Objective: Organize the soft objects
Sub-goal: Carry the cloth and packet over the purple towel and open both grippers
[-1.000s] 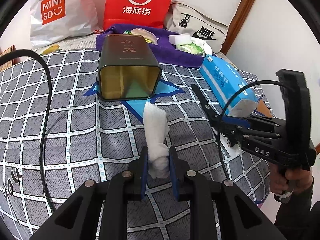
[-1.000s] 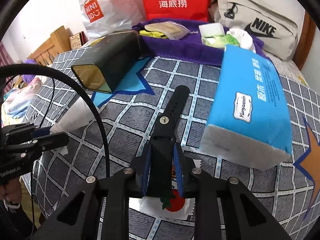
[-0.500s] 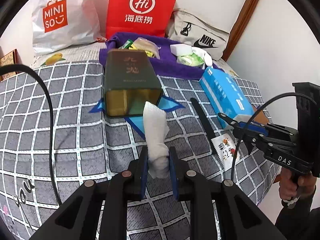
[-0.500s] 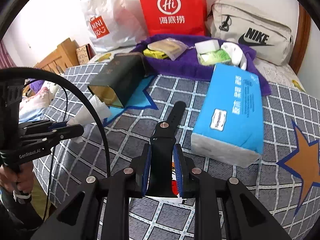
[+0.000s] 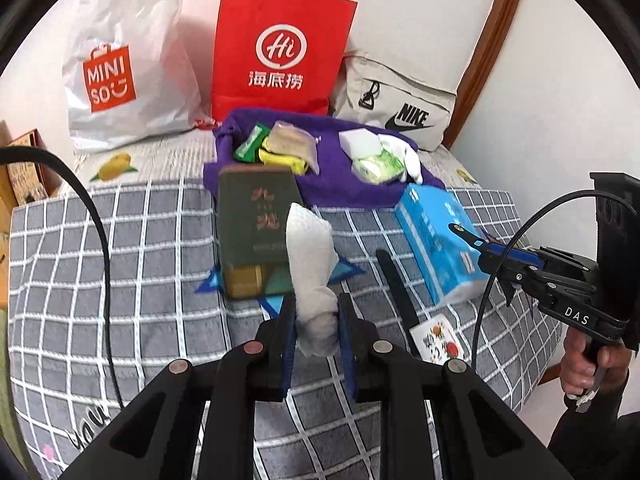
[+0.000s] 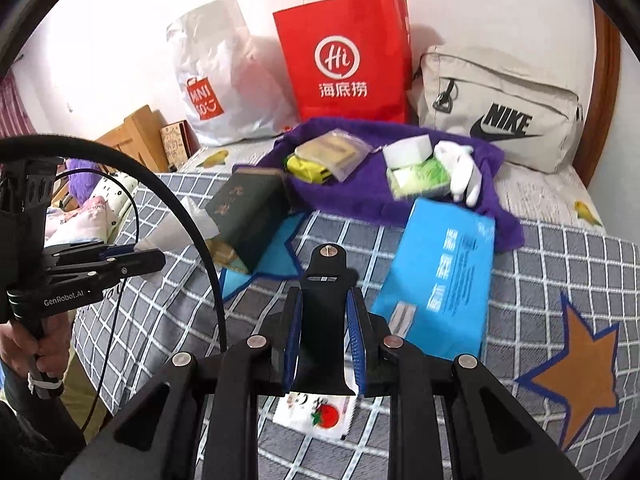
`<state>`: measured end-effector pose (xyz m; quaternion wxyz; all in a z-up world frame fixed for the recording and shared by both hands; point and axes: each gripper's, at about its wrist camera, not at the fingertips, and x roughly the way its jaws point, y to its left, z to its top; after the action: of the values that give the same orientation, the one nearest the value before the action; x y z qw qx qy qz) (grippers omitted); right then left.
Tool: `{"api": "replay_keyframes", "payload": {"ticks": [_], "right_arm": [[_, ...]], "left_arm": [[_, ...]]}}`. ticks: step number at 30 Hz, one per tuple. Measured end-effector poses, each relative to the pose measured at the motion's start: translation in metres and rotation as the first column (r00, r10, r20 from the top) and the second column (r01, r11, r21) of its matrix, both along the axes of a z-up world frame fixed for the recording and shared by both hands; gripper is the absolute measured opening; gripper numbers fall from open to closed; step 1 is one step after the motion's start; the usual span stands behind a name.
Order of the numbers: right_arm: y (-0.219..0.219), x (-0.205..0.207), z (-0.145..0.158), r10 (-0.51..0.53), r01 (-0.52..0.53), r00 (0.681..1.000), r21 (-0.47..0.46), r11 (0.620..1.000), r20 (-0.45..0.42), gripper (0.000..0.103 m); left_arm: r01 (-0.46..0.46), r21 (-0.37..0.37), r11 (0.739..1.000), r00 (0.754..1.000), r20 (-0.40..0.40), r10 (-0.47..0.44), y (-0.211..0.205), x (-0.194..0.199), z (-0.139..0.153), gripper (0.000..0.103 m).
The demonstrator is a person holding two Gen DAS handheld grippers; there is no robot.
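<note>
My left gripper (image 5: 318, 304) is shut on a crumpled white tissue (image 5: 310, 248), held up above the checked bedspread (image 5: 120, 280) in front of the dark green tin (image 5: 256, 220). My right gripper (image 6: 325, 298) is shut on a black strap (image 6: 328, 268) that stands upright between its pads, above a small snack packet (image 6: 316, 412). The left wrist view shows the right gripper (image 5: 472, 240) at the right, over the blue tissue pack (image 5: 436, 236). A second black strap (image 5: 394, 284) lies on the bed. Seen from the right wrist, the left gripper (image 6: 156, 254) carries the tissue (image 6: 176, 224).
A purple towel (image 5: 340, 184) at the back holds several soft packets and a white glove. Behind it stand a Miniso bag (image 5: 120, 72), a red paper bag (image 5: 280, 52) and a Nike bag (image 5: 400, 100). The bed's edge drops off at the right, by a person's hand (image 5: 588, 364).
Both grippers have risen above the bed, the tissue still in the left and the strap still in the right. The tin and tissue pack look smaller and farther below.
</note>
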<state>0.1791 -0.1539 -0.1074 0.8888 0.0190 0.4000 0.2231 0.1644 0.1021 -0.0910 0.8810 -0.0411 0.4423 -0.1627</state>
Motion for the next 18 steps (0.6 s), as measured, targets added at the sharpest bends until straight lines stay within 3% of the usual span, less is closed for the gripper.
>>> {"api": "replay_keyframes", "payload": {"ticks": [11, 18], "right_arm": [[-0.013, 0.048, 0.015, -0.011, 0.011, 0.999, 0.012, 1.000, 0.038, 0.023], [-0.019, 0.085, 0.018, -0.006, 0.005, 0.999, 0.009, 1.000, 0.050, 0.023]], "left_arm": [[-0.018, 0.040, 0.999, 0.999, 0.052, 0.016, -0.008, 0.050, 0.024, 0.019], [-0.009, 0.044, 0.999, 0.999, 0.044, 0.007, -0.018, 0.091, 0.020, 0.019]]}}
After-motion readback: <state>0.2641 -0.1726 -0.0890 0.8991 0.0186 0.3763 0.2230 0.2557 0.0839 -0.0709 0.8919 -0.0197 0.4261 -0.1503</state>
